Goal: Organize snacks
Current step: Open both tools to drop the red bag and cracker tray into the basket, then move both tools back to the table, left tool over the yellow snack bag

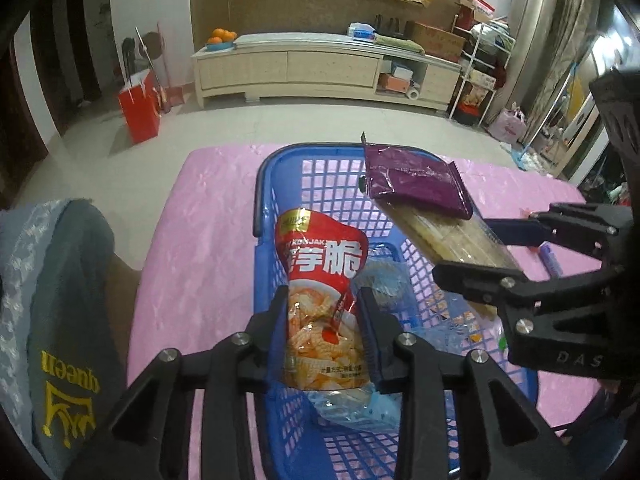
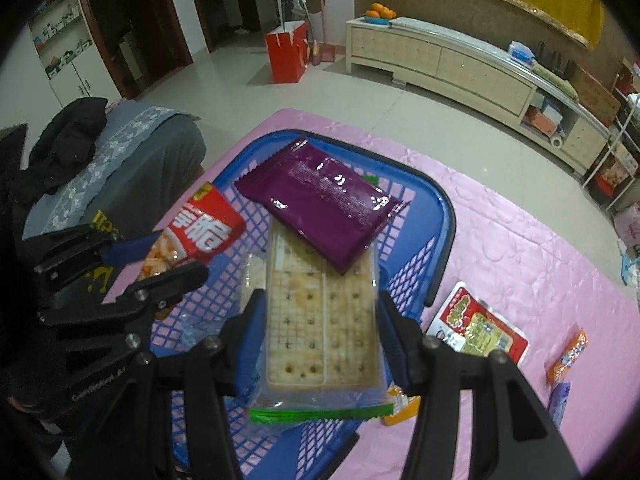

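Two tongs, both loaded over the blue basket [image 1: 262, 208]. Left gripper [image 1: 324, 336], jaws part-way open, pads flank the red pouch [image 1: 320, 280]; grip looks loose. Right gripper [image 2: 320, 336] clamps the cracker pack [image 2: 320, 320], long axis running up-frame, purple packet [image 2: 320, 208] riding on its far end. Basket floor lies directly below both; open mesh mid-frame. Three more snacks wait lower right on the pink cloth [image 2: 520, 240].
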